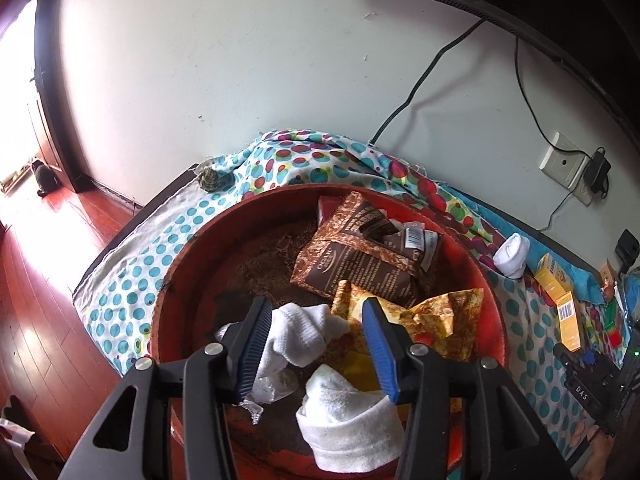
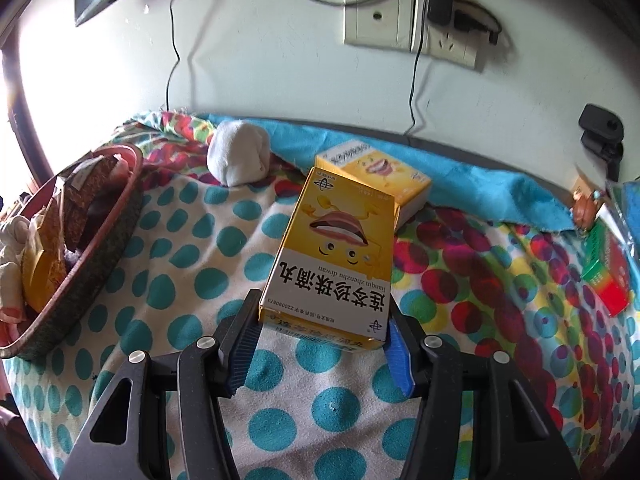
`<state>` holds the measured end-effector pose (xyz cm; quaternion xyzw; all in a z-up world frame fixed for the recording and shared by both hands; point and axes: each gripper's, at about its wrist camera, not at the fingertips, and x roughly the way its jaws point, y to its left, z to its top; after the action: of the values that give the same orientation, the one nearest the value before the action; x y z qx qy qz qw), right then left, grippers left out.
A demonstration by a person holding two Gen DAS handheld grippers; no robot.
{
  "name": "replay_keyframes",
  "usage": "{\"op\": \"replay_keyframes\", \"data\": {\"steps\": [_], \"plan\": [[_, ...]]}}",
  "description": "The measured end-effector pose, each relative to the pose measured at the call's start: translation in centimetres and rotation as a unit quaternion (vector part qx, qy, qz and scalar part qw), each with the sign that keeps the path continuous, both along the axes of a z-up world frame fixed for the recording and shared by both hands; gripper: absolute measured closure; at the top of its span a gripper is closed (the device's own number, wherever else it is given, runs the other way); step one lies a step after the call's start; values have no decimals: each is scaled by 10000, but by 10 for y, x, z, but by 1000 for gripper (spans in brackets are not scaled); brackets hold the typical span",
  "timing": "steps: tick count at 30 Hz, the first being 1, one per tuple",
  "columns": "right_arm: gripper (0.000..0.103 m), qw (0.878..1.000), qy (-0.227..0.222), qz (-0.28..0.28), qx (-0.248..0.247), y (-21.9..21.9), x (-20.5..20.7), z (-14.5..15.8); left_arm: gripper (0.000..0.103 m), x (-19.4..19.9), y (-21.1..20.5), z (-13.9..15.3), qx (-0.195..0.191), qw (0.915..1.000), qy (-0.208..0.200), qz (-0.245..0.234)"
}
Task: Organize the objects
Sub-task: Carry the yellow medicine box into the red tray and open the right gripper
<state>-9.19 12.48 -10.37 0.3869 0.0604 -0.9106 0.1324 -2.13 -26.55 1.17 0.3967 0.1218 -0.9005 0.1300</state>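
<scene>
Left wrist view first: the left gripper [image 1: 316, 312] hangs over the red basket [image 1: 188, 248] with its jaws spread, pressing on nothing. A rolled white sock [image 1: 348, 420] lies loose in the basket just below the near ends of the fingers, closer to the right one, and a second crumpled white sock [image 1: 300, 332] sits in the gap between the two fingers, against the ribbed pad of the left one. Beyond the fingertips lie a yellow snack bag [image 1: 440, 320] and, further in, a brown packet [image 1: 360, 256]. Past the basket rim the spotted cloth [image 1: 132, 280] covers the table, with another balled sock [image 1: 512, 254] far right.

Right wrist view: the right gripper [image 2: 320, 312] is closed on the near end of a yellow medicine box [image 2: 332, 256], one pad on each long side, and the box sticks out forward and upward beyond the fingertips, above the cloth. Just behind it a second yellow box [image 2: 384, 180] lies on the cloth, its front corner hidden by the held one. Further left sits the balled sock [image 2: 238, 156]; the basket [image 2: 100, 232] stands at the left edge and a green and red box [image 2: 608, 280] at the far right.
</scene>
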Motion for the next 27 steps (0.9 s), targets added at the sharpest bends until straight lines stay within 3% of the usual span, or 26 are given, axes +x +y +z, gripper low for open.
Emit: {"op": "replay_keyframes", "data": {"steps": [6,10,17,22,27], "plan": [[51,9997,204,92,-58,-11,11,12,54,1,-3,2,11,10000,-66,64],[51,9980,420,449,-162,-36,24,37,54,5,-14,4,192,9997,-53,149],[50,9856,680,1548,-33,-120,54,67,54,14,-31,13,392,9987,-23,336],[50,9736,619,2192,141,-180,70,64,54,22,-47,19,537,9974,43,476],[50,9651,521,2556,216,-218,74,58,54,26,-56,21,437,9973,28,583]]}}
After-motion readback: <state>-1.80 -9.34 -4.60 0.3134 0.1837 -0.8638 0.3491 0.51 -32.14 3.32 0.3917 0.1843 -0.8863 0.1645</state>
